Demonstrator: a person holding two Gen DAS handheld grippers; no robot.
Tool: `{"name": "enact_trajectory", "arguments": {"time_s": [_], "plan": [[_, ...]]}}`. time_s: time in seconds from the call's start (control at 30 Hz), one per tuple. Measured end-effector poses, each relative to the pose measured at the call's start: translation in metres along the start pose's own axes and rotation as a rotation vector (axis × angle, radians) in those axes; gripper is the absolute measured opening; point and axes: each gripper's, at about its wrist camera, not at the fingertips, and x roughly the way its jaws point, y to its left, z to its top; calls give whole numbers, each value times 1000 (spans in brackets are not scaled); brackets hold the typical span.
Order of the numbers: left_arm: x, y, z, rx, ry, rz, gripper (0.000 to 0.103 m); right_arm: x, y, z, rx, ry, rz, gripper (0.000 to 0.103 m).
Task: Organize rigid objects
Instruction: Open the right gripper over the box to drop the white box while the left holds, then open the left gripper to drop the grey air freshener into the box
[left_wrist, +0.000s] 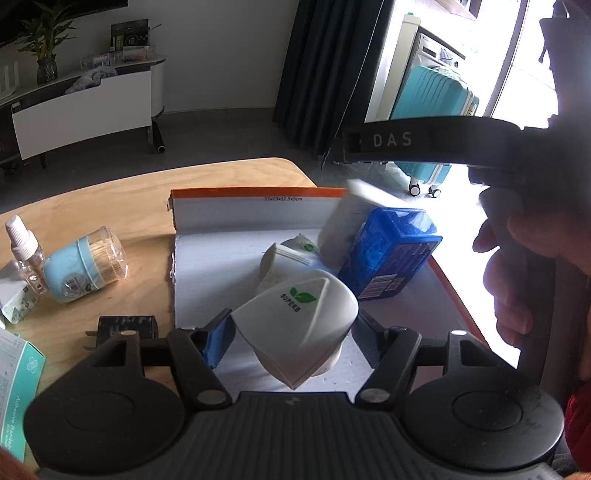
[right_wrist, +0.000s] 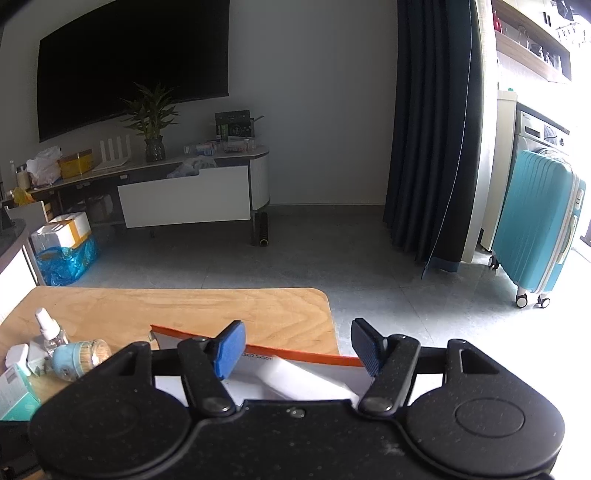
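Note:
My left gripper (left_wrist: 295, 339) is shut on a white rounded case marked SUPERB (left_wrist: 299, 317), held tilted over the open white box with an orange rim (left_wrist: 207, 258). Inside the box lie a second white case (left_wrist: 284, 258), a blue packet (left_wrist: 391, 254) and a white carton (left_wrist: 347, 218), which leans blurred against the packet. My right gripper (right_wrist: 297, 345) hovers over the box's far right part with its jaws open. The white carton (right_wrist: 295, 376) lies below them, clear of the blue pads. A person's hand (left_wrist: 517, 277) holds that gripper at the right of the left wrist view.
On the wooden table (left_wrist: 110, 206) left of the box stand a pale blue toothpick jar (left_wrist: 85, 269), a clear spray bottle (left_wrist: 24, 247), a black plug (left_wrist: 125, 326) and a teal bandage box (left_wrist: 18, 387). The table's far edge (right_wrist: 184, 291) gives onto grey floor.

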Motion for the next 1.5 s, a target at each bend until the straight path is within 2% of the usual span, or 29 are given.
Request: {"name": "enact_trajectory", "arguments": {"time_s": [0.27, 0.53, 0.6, 0.63, 0.7, 0.83, 1.07, 1.3, 1.5], "plan": [[8, -12, 2, 10, 4, -15, 70, -30, -11, 0, 40, -66, -40, 82], [18, -36, 8, 15, 24, -90, 71, -73, -30, -10, 94, -111, -85, 82], [17, -42, 9, 32, 19, -91, 75, -79, -33, -12, 104, -97, -75, 82], [15, -43, 9, 30, 17, -81, 85, -82, -33, -13, 98, -91, -82, 82], [10, -41, 9, 19, 5, -80, 86, -90, -34, -16, 94, -91, -84, 82], [-3, -31, 11, 0, -1, -44, 95, -100, -31, -21, 111, -87, -73, 82], [-29, 8, 10, -63, -26, 48, 95, -107, -8, -33, 112, -62, -59, 82], [-56, 48, 4, -133, -40, 135, 95, -107, 25, -34, 84, -38, 0, 82], [-76, 74, -2, -174, -53, 179, 95, -96, 56, -40, 62, 3, 51, 82]]}}
